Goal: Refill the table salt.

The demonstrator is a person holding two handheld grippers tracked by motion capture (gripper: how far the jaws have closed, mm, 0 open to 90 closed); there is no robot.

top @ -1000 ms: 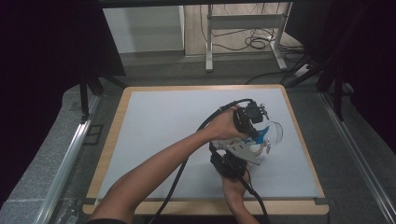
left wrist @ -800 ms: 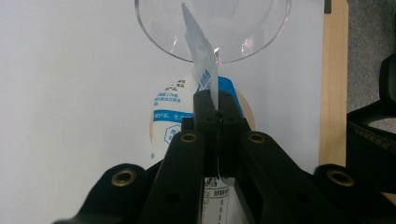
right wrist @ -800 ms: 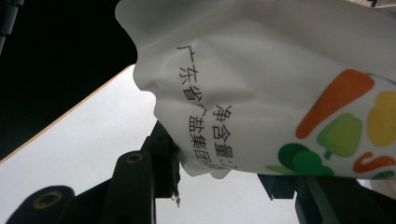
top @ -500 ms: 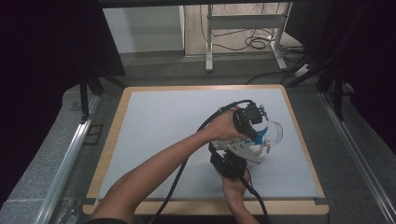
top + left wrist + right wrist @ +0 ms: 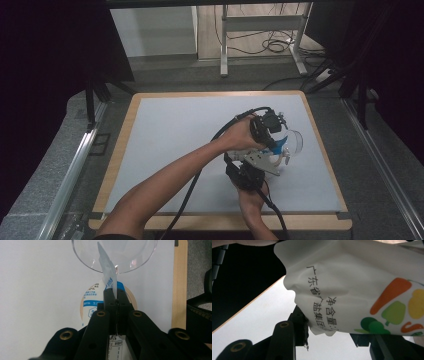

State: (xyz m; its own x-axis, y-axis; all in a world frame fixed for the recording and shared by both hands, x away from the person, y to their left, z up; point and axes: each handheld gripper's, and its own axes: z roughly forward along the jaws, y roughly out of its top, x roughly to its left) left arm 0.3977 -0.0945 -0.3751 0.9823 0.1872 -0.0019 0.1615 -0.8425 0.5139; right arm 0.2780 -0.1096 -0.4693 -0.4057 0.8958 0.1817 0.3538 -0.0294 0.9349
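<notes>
I hold a salt bag between my two hand-held grippers, over the right part of the desk. My left hand-held gripper has its jaws pressed together on the bag's top edge, a thin flattened strip of blue and white film that sticks up between them. In the left gripper view that strip runs straight away from me, and its torn corner reaches over the rim of a clear bowl. So the bag's long axis points from my left hand-held gripper toward the bowl, with its open end at the bowl.

My right hand-held gripper pinches the bag's lower body. The jaws stand partly apart with the bulging white bag between them, black print and coloured vegetable drawings on its side. In the high view the right hand-held gripper sits just nearer to me than the left hand-held gripper, and the bag shows as a bit of blue between them.

The bowl stands on the desk's white sheet just beyond the hand-held grippers, near the right edge. I cannot tell whether anything lies in it.
</notes>
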